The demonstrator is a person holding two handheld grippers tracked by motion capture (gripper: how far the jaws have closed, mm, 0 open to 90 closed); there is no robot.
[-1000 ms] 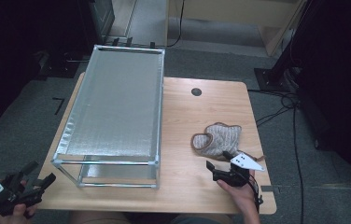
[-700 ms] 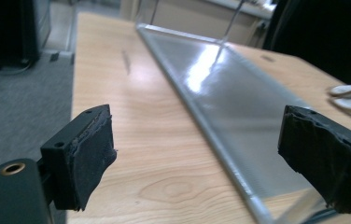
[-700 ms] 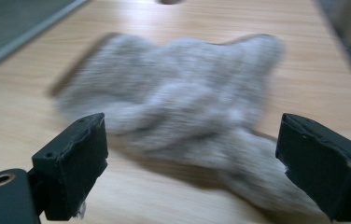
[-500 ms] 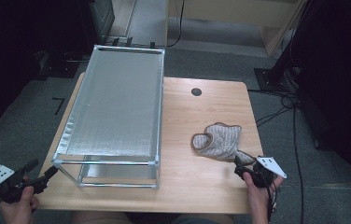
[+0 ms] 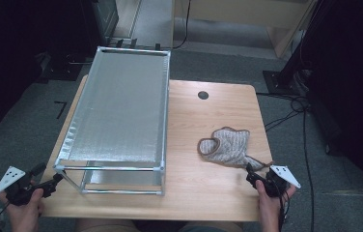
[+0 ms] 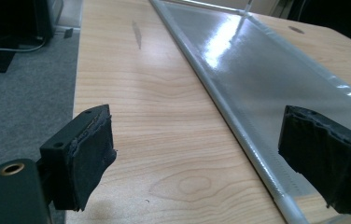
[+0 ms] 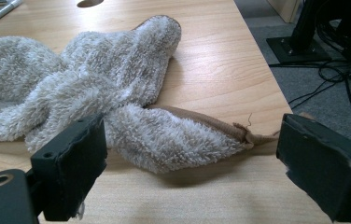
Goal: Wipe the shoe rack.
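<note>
A fluffy beige towel (image 5: 228, 146) lies crumpled on the right half of the wooden table (image 5: 203, 193). My right gripper (image 5: 251, 175) is at the table's near right corner, just short of the towel's thin brown-edged tail. In the right gripper view the towel (image 7: 94, 88) spreads ahead, and its tail lies low between the wide-apart jaws of the gripper (image 7: 197, 154), which have just been opening; neither pad touches it. My left gripper (image 5: 50, 174) is at the near left corner, open and empty. In its own view the left gripper (image 6: 206, 140) faces bare wood.
A tall metal frame with a silvery sheet top (image 5: 119, 111) covers the table's left half; its near edge (image 6: 267, 79) runs past the left gripper's right jaw. A round cable hole (image 5: 203, 94) sits at the back. Cables (image 5: 295, 104) lie on the floor to the right.
My right gripper has slid right, away from the towel's front to the table's near right corner. The left hand has drifted a little along the near left corner.
</note>
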